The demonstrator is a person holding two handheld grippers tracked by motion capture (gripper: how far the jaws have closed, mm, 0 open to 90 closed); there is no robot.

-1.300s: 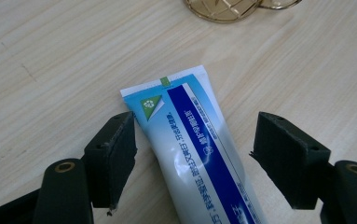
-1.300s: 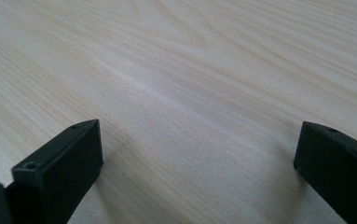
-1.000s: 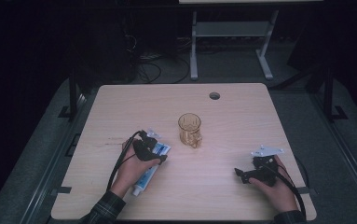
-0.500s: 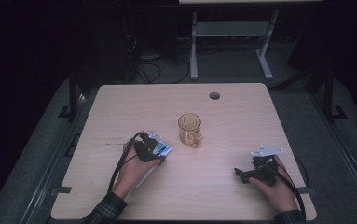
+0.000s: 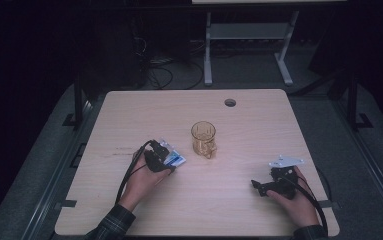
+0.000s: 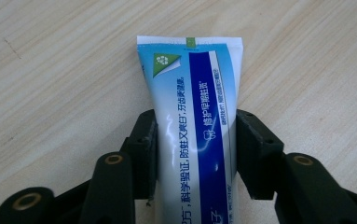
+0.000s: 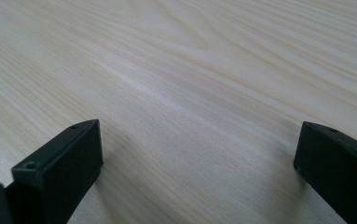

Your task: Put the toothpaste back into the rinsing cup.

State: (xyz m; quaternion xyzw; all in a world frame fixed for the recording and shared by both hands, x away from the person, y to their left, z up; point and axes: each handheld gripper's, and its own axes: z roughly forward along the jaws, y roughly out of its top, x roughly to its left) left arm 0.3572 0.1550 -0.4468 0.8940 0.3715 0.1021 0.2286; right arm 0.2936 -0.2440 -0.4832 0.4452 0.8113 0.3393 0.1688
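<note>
A blue and white toothpaste tube [image 6: 190, 116] lies flat on the wooden table [image 5: 259, 130], left of centre, with its crimped end pointing away from my left gripper [image 6: 195, 126]. The jaws have just been closing, and both pads now touch the tube's sides. In the high view the left hand covers most of the tube [image 5: 175, 159] and the left gripper [image 5: 161, 161]. My right gripper [image 5: 259, 186] rests low at the table's front right. Its jaws [image 7: 199, 144] stand wide apart over bare wood.
An amber glass mug [image 5: 203, 139] stands upright at the table's middle, just right of the tube, its handle toward the front. A round cable hole [image 5: 230, 102] sits near the far edge. Dark floor and a metal stand lie beyond the table.
The left hand now covers more of the tube than a second ago; less of its near end shows. The right hand and the mug have not moved.
</note>
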